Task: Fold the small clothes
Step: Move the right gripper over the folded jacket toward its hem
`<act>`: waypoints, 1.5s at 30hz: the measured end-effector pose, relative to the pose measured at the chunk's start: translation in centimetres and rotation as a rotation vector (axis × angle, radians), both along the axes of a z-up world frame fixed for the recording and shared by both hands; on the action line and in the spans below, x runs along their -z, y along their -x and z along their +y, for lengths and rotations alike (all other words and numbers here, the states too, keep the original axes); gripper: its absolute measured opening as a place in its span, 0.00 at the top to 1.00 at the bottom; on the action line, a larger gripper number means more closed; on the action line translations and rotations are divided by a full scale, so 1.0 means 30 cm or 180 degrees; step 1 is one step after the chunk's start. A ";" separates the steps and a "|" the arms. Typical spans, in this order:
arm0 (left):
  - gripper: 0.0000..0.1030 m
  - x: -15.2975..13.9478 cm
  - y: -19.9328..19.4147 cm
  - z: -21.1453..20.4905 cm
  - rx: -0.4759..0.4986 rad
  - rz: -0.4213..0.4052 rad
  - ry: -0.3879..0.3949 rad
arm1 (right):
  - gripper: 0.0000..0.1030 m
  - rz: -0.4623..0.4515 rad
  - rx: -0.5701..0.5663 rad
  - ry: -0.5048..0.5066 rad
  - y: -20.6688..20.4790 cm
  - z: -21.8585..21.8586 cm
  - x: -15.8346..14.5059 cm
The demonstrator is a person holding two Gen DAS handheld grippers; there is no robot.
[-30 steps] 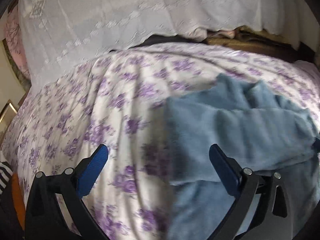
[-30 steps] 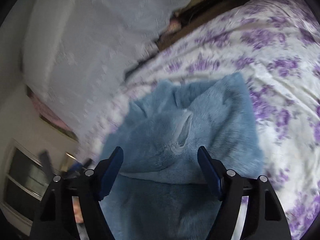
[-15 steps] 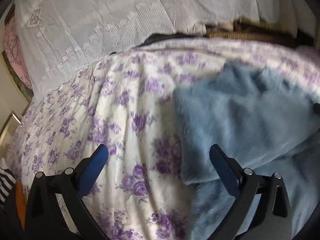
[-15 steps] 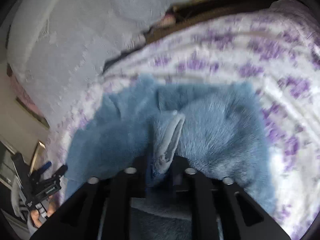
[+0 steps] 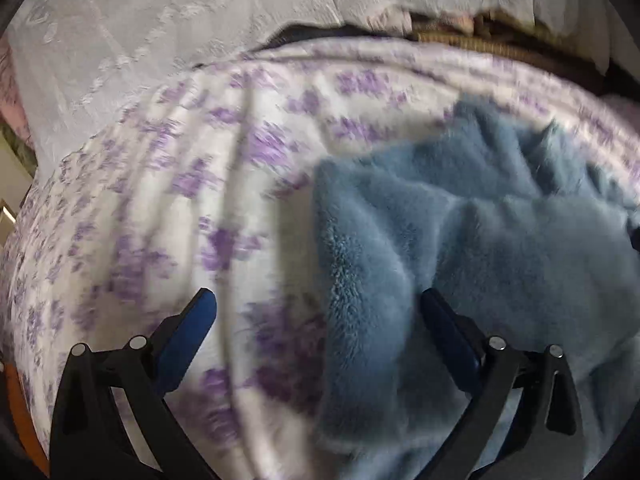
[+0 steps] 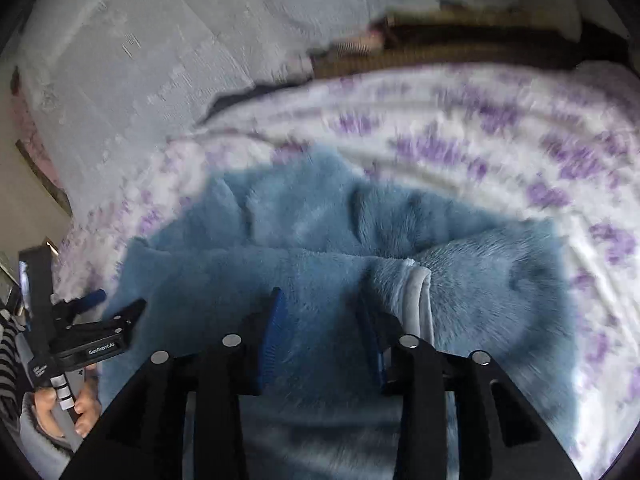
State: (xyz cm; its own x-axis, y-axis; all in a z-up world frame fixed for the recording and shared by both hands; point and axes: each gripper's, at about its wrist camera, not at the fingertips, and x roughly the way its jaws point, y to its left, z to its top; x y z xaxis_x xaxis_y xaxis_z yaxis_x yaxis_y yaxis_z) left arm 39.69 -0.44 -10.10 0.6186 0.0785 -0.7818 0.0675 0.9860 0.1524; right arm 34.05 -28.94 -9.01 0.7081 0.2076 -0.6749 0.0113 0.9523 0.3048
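Left wrist view, garment: a fluffy blue fleece garment [image 5: 460, 248] lies rumpled across the centre and right of the frame on a white bedspread with purple flowers [image 5: 180, 208].
Left wrist view, gripper: the left gripper [image 5: 316, 312] sits at the bottom of the frame, fingers spread wide and released; the garment's left edge falls between them, and the right finger stands against the fleece, though nothing is pinched.
Left wrist view, background: a white embroidered cloth [image 5: 180, 20] fills the upper left; the frame is motion-blurred.
Right wrist view, garment: the same fleece fills the lower centre of the frame, its pale grey cuff [image 6: 418, 300] showing at centre right.
Right wrist view, gripper: the right gripper [image 6: 320, 320], bottom centre, is clenched on a thick fold of fleece bunched between its blue pads [image 6: 274, 332].
Right wrist view, lower left: the left gripper appears again, held by a hand [image 6: 60, 408] beside a striped sleeve [image 6: 10, 344].
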 end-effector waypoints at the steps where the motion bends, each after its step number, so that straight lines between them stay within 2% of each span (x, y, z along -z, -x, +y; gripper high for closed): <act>1: 0.04 -0.036 0.030 0.014 -0.0009 -0.0111 0.0055 | 0.58 -0.0040 -0.0065 0.0021 0.022 0.014 -0.009; 3: 0.04 -0.068 0.075 0.021 0.0053 -0.0178 0.0146 | 0.51 0.0002 -0.0195 0.0068 0.051 0.054 0.005; 5: 0.04 -0.062 0.117 -0.006 0.0174 -0.0153 0.0147 | 0.49 0.0189 -0.0289 0.0253 0.050 0.098 0.068; 7: 0.04 -0.011 0.148 -0.053 0.0253 -0.0077 -0.0083 | 0.49 0.0197 -0.0301 0.0435 0.061 0.117 0.100; 8: 0.04 0.039 0.150 -0.082 0.0258 -0.0028 -0.0279 | 0.48 0.0191 -0.0304 0.0454 0.059 0.121 0.098; 10: 0.04 0.083 0.153 -0.098 0.0236 -0.0008 -0.0386 | 0.48 0.0184 -0.0290 0.0265 0.063 0.093 0.073; 12: 0.04 0.041 0.178 -0.094 0.0205 -0.0102 -0.0393 | 0.48 0.0093 -0.0199 0.0062 0.098 0.058 0.049; 16: 0.04 -0.038 0.247 -0.070 0.0259 -0.0233 -0.0145 | 0.45 -0.0088 -0.0029 0.0086 0.187 0.007 0.006; 19: 0.04 -0.068 0.255 -0.070 0.0287 -0.0297 -0.0107 | 0.45 -0.0105 0.0153 -0.0058 0.165 -0.064 -0.011; 23: 0.04 -0.114 0.136 -0.091 0.0237 -0.0206 0.0100 | 0.45 -0.0093 0.0158 -0.0076 0.061 -0.078 -0.040; 25: 0.04 -0.103 0.073 -0.115 0.0269 -0.0101 0.0166 | 0.45 0.0008 0.0083 -0.0139 -0.009 -0.058 -0.013; 27: 0.04 -0.069 0.007 -0.139 0.0196 -0.0047 0.0164 | 0.45 0.0108 0.0082 -0.0044 -0.071 -0.041 0.036; 29: 0.04 0.010 -0.054 -0.158 0.0093 0.0007 -0.0065 | 0.44 0.0225 0.0054 0.0306 -0.112 -0.006 0.100; 30: 0.04 0.054 -0.074 -0.153 0.0011 0.0057 -0.0150 | 0.44 0.0208 0.0011 0.0368 -0.114 0.002 0.122; 31: 0.04 0.094 -0.086 -0.140 0.0005 0.0149 -0.0051 | 0.44 0.0188 0.0019 0.0342 -0.108 -0.001 0.112; 32: 0.04 0.094 -0.089 -0.105 -0.0039 0.0184 0.0194 | 0.44 0.0169 0.0042 0.0309 -0.100 -0.007 0.095; 34: 0.04 0.049 -0.087 -0.069 -0.0130 0.0178 0.0377 | 0.44 -0.0027 0.0123 0.0259 -0.070 -0.004 0.043; 36: 0.04 -0.011 -0.077 -0.060 -0.0168 0.0022 0.0493 | 0.44 -0.0103 0.0009 0.0331 -0.078 0.040 0.007; 39: 0.04 -0.035 -0.086 -0.131 -0.0030 -0.0009 0.0368 | 0.39 0.0022 -0.0154 0.0496 -0.135 0.112 0.033; 41: 0.04 0.016 -0.109 -0.199 0.0040 0.0061 0.0063 | 0.34 0.0245 -0.0211 0.0659 -0.183 0.142 0.105; 42: 0.04 0.061 -0.122 -0.225 0.0064 0.0130 -0.0105 | 0.33 0.0239 -0.0230 0.0690 -0.193 0.145 0.132; 43: 0.04 0.097 -0.126 -0.236 0.0077 0.0139 -0.0164 | 0.33 0.0225 -0.0223 0.0663 -0.189 0.141 0.123; 45: 0.04 0.067 -0.106 -0.214 0.0050 0.0076 -0.0072 | 0.33 0.0128 -0.0183 0.0549 -0.158 0.123 0.090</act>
